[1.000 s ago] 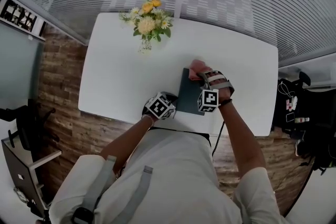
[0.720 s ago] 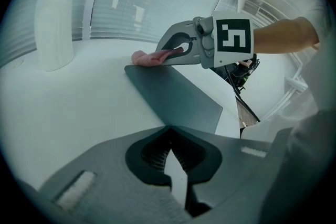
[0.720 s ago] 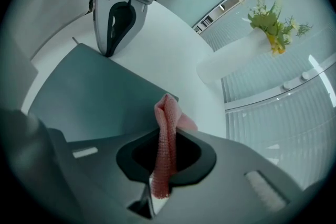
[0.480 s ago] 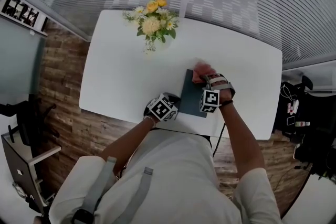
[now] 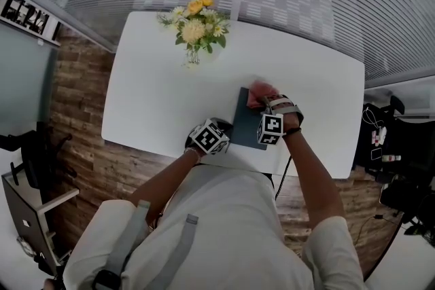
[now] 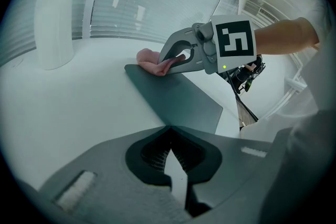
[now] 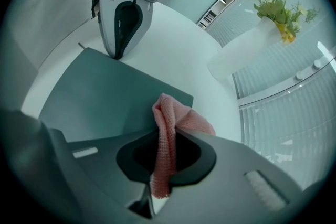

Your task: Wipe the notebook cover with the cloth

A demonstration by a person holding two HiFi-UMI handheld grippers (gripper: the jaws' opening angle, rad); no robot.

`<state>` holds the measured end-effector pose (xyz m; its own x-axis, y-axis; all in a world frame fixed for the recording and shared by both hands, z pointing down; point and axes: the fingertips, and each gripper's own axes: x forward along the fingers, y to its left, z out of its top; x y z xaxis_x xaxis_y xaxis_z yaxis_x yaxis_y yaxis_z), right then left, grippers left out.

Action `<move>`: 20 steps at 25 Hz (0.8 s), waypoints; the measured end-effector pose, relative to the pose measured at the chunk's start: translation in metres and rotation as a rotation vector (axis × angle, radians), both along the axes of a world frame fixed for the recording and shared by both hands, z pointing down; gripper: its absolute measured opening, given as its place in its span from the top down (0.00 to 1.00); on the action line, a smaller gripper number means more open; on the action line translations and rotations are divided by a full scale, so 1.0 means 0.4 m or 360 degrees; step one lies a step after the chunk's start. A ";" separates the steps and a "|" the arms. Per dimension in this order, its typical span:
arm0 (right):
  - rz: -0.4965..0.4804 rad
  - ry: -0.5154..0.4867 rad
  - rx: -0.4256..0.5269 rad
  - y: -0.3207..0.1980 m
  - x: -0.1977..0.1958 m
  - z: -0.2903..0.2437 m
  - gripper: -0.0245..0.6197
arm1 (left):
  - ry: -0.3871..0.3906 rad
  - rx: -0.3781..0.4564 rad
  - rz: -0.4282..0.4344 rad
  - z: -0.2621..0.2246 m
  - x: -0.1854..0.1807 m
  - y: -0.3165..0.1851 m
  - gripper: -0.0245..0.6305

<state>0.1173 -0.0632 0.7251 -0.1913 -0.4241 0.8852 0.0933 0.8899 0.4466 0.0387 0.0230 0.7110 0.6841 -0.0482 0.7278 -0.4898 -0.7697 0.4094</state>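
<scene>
A dark grey notebook (image 5: 246,124) lies flat near the front edge of the white table (image 5: 156,92). My right gripper (image 5: 265,102) is shut on a pink cloth (image 5: 261,93), which rests on the notebook's far right corner. In the right gripper view the cloth (image 7: 169,128) hangs bunched between the jaws over the notebook (image 7: 110,97). My left gripper (image 5: 224,140) is shut, with its tips pressed at the notebook's near left corner (image 6: 173,97). The left gripper view also shows the right gripper (image 6: 181,57) and the cloth (image 6: 152,63) at the far end.
A white vase with yellow and white flowers (image 5: 195,29) stands at the table's far left, well away from the notebook; it shows as a vase (image 7: 247,47) in the right gripper view. The table's front edge runs just behind both grippers. Dark bags and gear (image 5: 394,146) lie on the floor at right.
The right gripper has slid the cloth slightly toward the notebook's far right corner. The left gripper stays at the near corner.
</scene>
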 end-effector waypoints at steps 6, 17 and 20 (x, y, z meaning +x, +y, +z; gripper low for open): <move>-0.0008 -0.0005 -0.0013 0.022 -0.007 -0.006 0.92 | 0.0000 0.0009 0.0001 -0.001 0.000 0.002 0.96; -0.0028 -0.0006 -0.0043 0.063 -0.015 -0.003 0.92 | -0.0002 0.0003 -0.0001 0.000 -0.001 0.001 0.96; -0.0030 -0.0003 -0.0046 0.074 -0.014 0.002 0.92 | -0.0002 0.0005 0.0000 0.001 -0.001 0.002 0.96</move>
<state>0.1117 -0.0335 0.7261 -0.2005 -0.3950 0.8966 0.1092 0.9004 0.4211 0.0382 0.0238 0.7112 0.6834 -0.0505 0.7283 -0.4901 -0.7711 0.4064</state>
